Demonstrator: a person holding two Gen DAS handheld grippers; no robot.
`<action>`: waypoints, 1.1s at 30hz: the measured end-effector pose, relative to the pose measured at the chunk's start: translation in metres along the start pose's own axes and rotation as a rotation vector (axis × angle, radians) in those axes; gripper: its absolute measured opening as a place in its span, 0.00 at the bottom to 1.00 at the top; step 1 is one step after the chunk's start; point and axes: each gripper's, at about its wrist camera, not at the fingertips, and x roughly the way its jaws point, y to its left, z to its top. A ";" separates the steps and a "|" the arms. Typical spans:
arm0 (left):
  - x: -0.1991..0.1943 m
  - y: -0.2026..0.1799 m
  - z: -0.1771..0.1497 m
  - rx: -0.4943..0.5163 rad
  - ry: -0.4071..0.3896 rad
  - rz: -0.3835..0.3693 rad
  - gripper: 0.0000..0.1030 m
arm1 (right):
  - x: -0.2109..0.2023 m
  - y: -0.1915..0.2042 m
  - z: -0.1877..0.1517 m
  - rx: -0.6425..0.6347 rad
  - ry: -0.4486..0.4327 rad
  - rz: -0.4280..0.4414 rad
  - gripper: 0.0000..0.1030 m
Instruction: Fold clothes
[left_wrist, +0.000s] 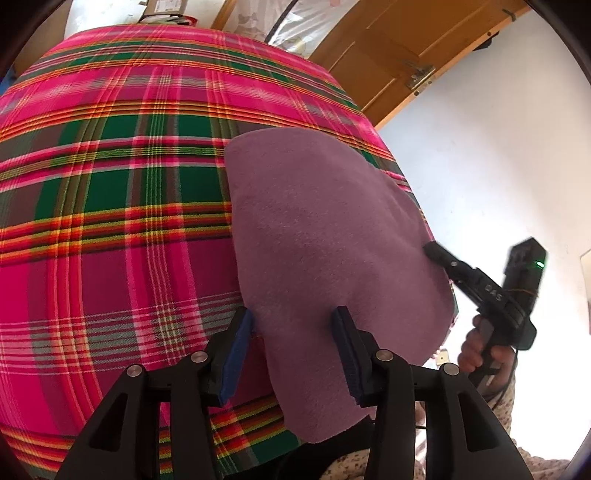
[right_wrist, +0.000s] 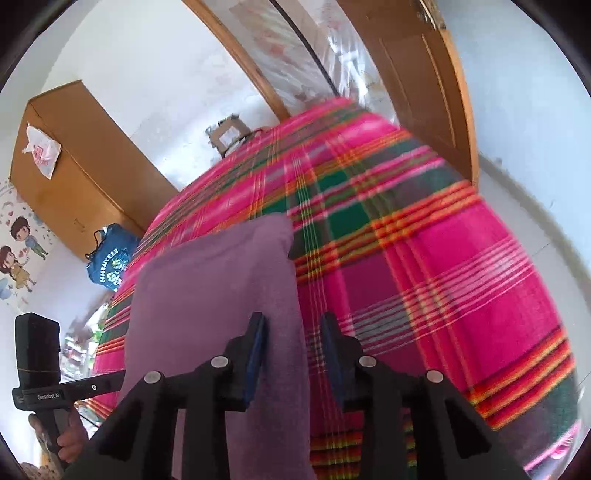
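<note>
Purple cloth (left_wrist: 325, 236) flat on the plaid bed (left_wrist: 110, 206), near the right edge, its near end hanging off. Left gripper (left_wrist: 293, 354) spread, straddling the cloth's near left edge, pads not pressing. Right gripper (right_wrist: 293, 354) also spread, over the cloth's right edge, nothing pinched. Likely trouble: closing too high and catching one layer only, or none, so the fold drags crooked; uneven pull between sides could skew the cloth; overhanging end could slide off the bed if nudged.
</note>
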 end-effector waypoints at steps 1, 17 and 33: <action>0.000 0.001 -0.001 -0.005 0.002 -0.003 0.46 | -0.007 0.008 -0.002 -0.041 -0.035 -0.022 0.31; 0.000 0.005 -0.023 -0.015 0.037 -0.019 0.46 | -0.025 0.018 -0.060 -0.170 -0.120 -0.098 0.36; 0.006 0.015 -0.005 -0.049 0.006 -0.086 0.60 | -0.031 -0.002 -0.024 -0.025 -0.075 0.043 0.48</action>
